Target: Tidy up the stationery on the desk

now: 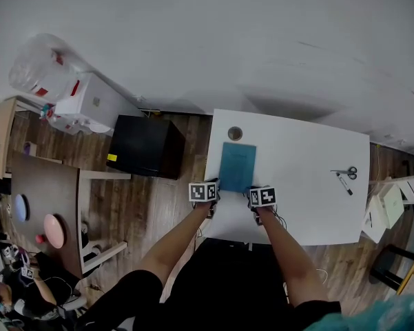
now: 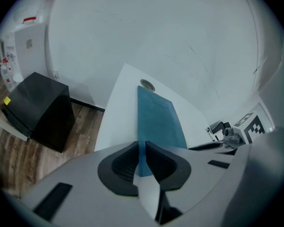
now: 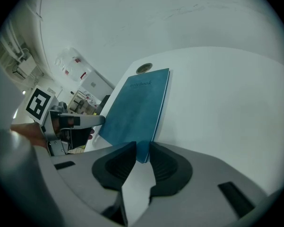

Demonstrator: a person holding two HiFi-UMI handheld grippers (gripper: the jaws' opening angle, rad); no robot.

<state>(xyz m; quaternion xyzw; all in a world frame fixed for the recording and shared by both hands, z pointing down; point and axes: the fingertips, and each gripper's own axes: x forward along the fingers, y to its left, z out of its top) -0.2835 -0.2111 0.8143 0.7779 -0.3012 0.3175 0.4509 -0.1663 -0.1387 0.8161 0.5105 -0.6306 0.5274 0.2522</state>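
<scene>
A teal notebook (image 1: 237,165) lies lengthwise on the white desk (image 1: 303,205), towards its left side. My left gripper (image 1: 218,185) has its jaws closed on the notebook's near left corner; in the left gripper view the cover (image 2: 158,122) runs away from between the pads (image 2: 125,163). My right gripper (image 1: 252,189) grips the near right corner, and the cover (image 3: 134,108) sits between its pads (image 3: 165,162). Scissors (image 1: 346,173) and a dark marker pen (image 1: 344,183) lie together near the desk's right edge, far from both grippers.
A round cable grommet (image 1: 235,133) sits just beyond the notebook's far end. A black box (image 1: 146,145) stands on the wooden floor left of the desk. White boxes (image 1: 386,205) stand off the right edge. A brown table (image 1: 48,185) is far left.
</scene>
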